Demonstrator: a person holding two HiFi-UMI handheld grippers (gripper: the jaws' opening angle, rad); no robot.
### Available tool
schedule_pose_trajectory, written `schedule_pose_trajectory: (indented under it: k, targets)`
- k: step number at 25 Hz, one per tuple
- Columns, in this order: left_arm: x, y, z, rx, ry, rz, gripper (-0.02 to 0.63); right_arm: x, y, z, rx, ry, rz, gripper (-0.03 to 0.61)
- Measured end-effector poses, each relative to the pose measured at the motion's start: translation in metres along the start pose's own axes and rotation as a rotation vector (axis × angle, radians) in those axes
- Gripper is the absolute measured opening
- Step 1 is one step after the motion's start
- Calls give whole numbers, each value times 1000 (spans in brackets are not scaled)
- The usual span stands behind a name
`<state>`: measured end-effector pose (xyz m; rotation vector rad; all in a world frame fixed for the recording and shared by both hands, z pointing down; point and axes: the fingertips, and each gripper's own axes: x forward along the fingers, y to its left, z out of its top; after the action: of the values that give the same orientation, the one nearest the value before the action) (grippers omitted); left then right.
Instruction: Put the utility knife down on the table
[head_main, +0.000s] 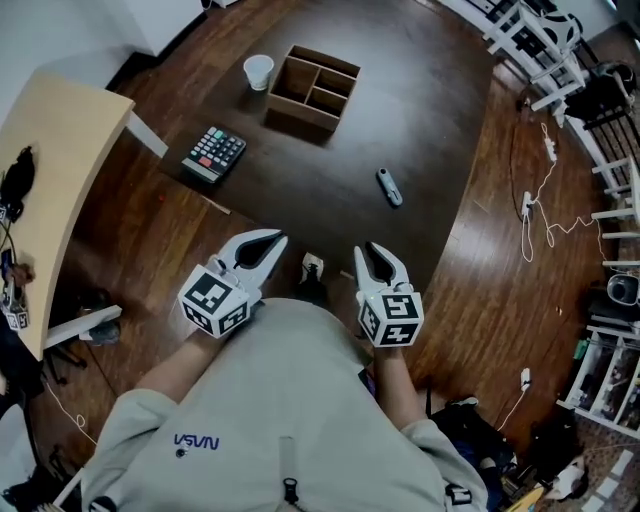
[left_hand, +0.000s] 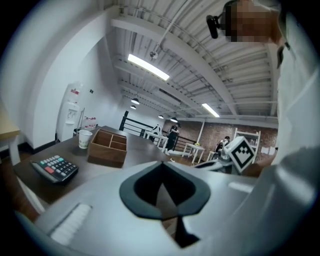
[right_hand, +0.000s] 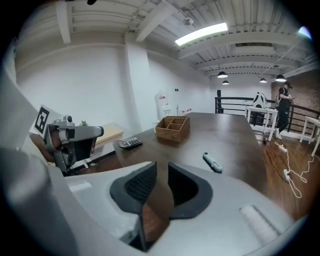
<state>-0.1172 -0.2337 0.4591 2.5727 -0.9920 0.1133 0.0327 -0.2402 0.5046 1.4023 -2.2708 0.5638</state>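
Utility knife (head_main: 389, 187) lies flat on the dark table (head_main: 430, 110), free of both grippers. Seen from the head view, it is to the right of the wooden box (head_main: 312, 87) and nearer the person, well apart from the box. The box has open compartments, and none of what shows inside them holds anything. A white cup (head_main: 258, 71) stands just beside the box's left end. A calculator (head_main: 213, 153) lies left of the box and nearer the person, close to the table's edge. Both grippers are held much nearer the person than the box, at the near edge of the table, close in front of the person's chest. The left gripper (head_main: 272, 238) is on the near side of the box and a little to its left. Its jaw tips meet, with nothing between them. The right gripper (head_main: 377, 250) is to the right of the box, on the near side of the knife and apart from it. Its jaws stand a narrow gap apart and hold nothing; only table and floor show through the gap
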Motion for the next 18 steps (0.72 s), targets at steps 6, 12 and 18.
schedule_pose_trajectory:
  k: [6,12,18]
  targets:
    - [-61,-23,-48,-98,9,5,3,-46,57,-33,-26,33,-17,67]
    - [-97,-54,-53,-107,-33,26,3,-89,75,-49,-33,13,-14,67]
    - [-95,-105,-45,-92,-94,36,3,-137,73,-53,-61,-54,37,67]
